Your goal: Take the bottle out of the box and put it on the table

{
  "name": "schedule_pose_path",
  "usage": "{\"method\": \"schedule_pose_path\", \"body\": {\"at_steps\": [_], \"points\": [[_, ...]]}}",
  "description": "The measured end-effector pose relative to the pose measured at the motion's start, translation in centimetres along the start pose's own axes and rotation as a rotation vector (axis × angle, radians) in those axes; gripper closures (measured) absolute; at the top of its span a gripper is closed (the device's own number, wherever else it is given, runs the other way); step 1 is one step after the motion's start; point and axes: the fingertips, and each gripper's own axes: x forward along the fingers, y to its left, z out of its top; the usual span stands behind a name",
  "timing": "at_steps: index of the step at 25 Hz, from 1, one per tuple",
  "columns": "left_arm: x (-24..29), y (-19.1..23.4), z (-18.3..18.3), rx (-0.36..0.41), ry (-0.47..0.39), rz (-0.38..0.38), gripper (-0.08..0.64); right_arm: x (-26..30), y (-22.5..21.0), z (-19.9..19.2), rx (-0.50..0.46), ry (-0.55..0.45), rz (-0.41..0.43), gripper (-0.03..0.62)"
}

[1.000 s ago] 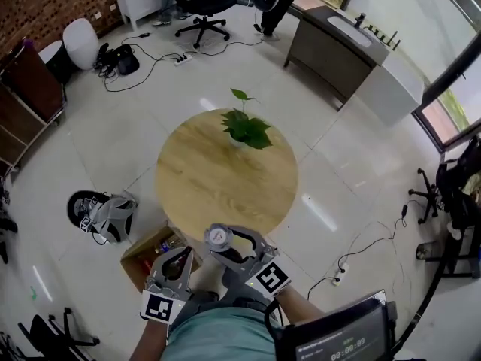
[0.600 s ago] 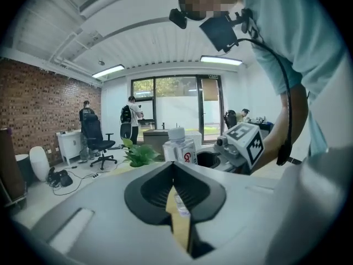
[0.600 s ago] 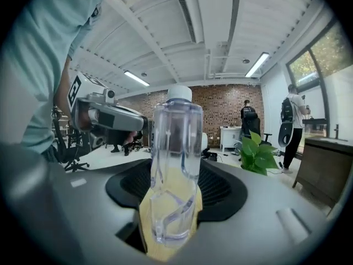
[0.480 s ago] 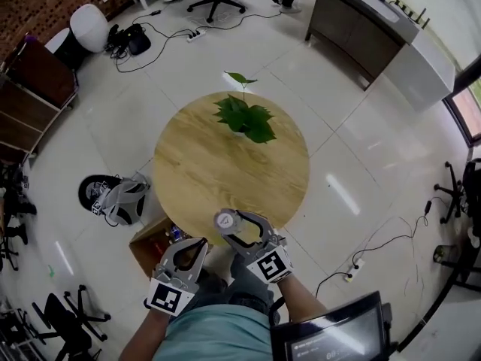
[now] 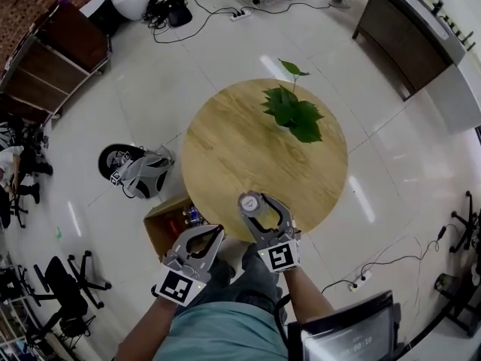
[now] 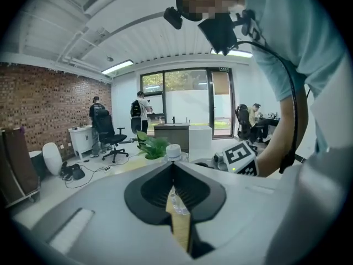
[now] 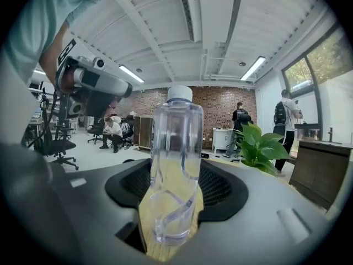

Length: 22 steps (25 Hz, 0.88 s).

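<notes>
Gripping a tall clear plastic bottle with a white cap (image 7: 175, 148) upright in the right gripper (image 5: 254, 206), jaws set wide around its lower body and pressing on both flanks, cap standing well above them. Carried, over the past second, from just at the near rim of the round pale-wood table (image 5: 225, 149) to a spot over the tabletop, a little inside that rim. Wood grain now directly under the bottle's base in the right gripper view. No telling yet between base touching the wood and base hanging just above it. Beyond the right gripper's jaws, across the table: a leafy green potted plant (image 5: 293, 115), well apart from the bottle. Left of the right gripper and lower, on the floor beside the table: the open brown cardboard box (image 5: 161, 224), a few other things inside, well clear of the bottle in hand. Waiting just to the right gripper's left: the left gripper (image 6: 172, 167), jaws closed together on nothing, pointing toward the table's edge and the held bottle's cap. Judged from this, the lift out of the box done and only the set-down left: lower to a flat seat on the wood, then open the jaws and draw straight back, taking care not to tip so tall and light a bottle.
</notes>
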Motion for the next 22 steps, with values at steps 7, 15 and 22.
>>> {"method": "schedule_pose_path", "body": {"at_steps": [7, 15, 22], "points": [[-0.7, 0.1, -1.0, -0.008, 0.02, 0.005, 0.549, 0.3, 0.4, -1.5, 0.012, -0.021, -0.026, 0.327], [-1.6, -0.5, -1.4, -0.019, 0.018, 0.007, 0.549, -0.3, 1.0, -2.1, -0.002, -0.025, -0.055, 0.318], [-2.2, -1.5, -1.4, -0.014, 0.003, 0.019, 0.549, -0.4, 0.9, -1.6, -0.041, -0.013, -0.067, 0.305]]}}
